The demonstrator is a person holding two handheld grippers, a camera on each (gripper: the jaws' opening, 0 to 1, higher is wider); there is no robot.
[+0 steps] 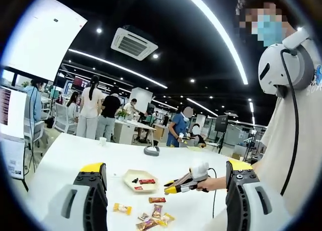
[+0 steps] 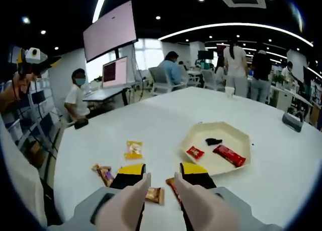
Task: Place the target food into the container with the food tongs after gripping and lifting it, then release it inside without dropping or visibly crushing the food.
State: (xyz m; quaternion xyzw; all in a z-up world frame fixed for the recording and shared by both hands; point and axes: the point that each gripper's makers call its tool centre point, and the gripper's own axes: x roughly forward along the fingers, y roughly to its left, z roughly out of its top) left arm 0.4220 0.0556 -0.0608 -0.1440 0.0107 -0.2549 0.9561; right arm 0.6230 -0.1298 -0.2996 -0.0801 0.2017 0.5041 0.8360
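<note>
A cream hexagonal tray [image 2: 236, 133] sits on the white table [image 2: 166, 115] and holds two red packets [image 2: 229, 155] and a small dark piece [image 2: 213, 141]. Several wrapped snacks lie loose beside it, among them a yellow packet [image 2: 133, 149] and a brown one [image 2: 155, 195]. My right gripper [image 2: 162, 169] hovers open just above the brown packet, with nothing between its yellow-tipped jaws. In the left gripper view the tray [image 1: 132, 174] lies ahead, the right gripper [image 1: 170, 187] sits low beside it, and the snacks [image 1: 157, 200] lie in front. My left gripper [image 1: 166, 166] is held high, wide open and empty.
A white cup [image 2: 229, 92] and a dark grey box [image 2: 292, 121] stand farther back on the table. A small black object [image 2: 80, 123] lies at the table's far-left edge. The person [image 1: 297, 140] holding the grippers stands at the right. Other people work at desks behind.
</note>
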